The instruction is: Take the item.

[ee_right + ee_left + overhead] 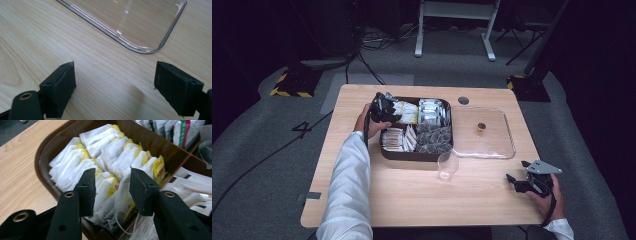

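A dark brown divided box (414, 156) (43, 150) sits at the middle of the wooden table, filled with sachets and tea bags. White tea bags with yellow tags (110, 152) (408, 112) fill its back left compartment. My left gripper (382, 107) (112, 186) hovers over that compartment, jaws open around the nearest tea bags without closing on them. My right gripper (518, 182) (113, 82) rests low over bare wood at the table's front right, jaws wide open and empty. The clear lid (492, 150) (140, 22) lies just beyond it.
A clear plastic cup (448, 166) stands in front of the box. The clear lid carries a small brown knob (481, 127). A round grommet hole (463, 100) is set near the table's far edge. Bare wood stretches along the front.
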{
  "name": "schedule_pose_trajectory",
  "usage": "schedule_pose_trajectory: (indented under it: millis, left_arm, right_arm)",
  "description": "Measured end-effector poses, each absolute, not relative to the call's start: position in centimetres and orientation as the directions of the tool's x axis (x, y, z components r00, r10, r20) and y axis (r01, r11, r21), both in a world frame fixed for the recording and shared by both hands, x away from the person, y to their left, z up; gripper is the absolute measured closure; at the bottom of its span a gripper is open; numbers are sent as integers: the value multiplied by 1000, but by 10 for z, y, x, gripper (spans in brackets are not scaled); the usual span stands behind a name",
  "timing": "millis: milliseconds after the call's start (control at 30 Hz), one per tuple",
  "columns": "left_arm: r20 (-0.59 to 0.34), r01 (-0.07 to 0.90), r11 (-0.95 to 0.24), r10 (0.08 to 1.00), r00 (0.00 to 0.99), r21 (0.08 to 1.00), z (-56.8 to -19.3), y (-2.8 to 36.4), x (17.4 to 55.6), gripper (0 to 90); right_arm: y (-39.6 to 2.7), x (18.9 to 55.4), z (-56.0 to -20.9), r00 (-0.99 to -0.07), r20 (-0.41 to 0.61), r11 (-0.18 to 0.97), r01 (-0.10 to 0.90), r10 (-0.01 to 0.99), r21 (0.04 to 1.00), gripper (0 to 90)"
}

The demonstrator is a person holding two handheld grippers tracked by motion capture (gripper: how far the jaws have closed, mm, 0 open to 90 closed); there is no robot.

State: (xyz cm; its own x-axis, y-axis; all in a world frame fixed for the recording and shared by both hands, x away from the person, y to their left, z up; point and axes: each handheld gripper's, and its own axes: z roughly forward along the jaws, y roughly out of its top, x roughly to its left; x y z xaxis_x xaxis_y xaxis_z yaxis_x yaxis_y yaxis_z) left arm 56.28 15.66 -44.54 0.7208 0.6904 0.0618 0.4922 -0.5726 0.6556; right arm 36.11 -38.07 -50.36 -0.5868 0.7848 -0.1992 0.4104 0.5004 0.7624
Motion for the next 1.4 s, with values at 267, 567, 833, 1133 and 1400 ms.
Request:
schedule_pose_trajectory:
  millis: [267,567,833,1133,1400]
  left_arm:
    - [76,468,-607,657,750,642,-448,150,560,777]
    - [95,450,-612,652,752,650,-442,151,555,899]
    - [98,412,-568,662,743,713,-423,158,545,900]
    - [95,381,-521,675,732,764,-407,167,532,900]
    - [90,373,-496,685,723,784,-406,179,519,900]
  right_arm:
    - [-381,361,-504,-587,-200,501,410,785,762,178]
    - [-381,361,-504,-587,-197,499,412,785,762,177]
    - [-381,361,-504,-588,-195,499,413,785,762,178]
    - [-381,362,-504,-588,-191,496,415,786,763,178]
    - [-381,362,-504,-589,-189,496,416,785,762,177]
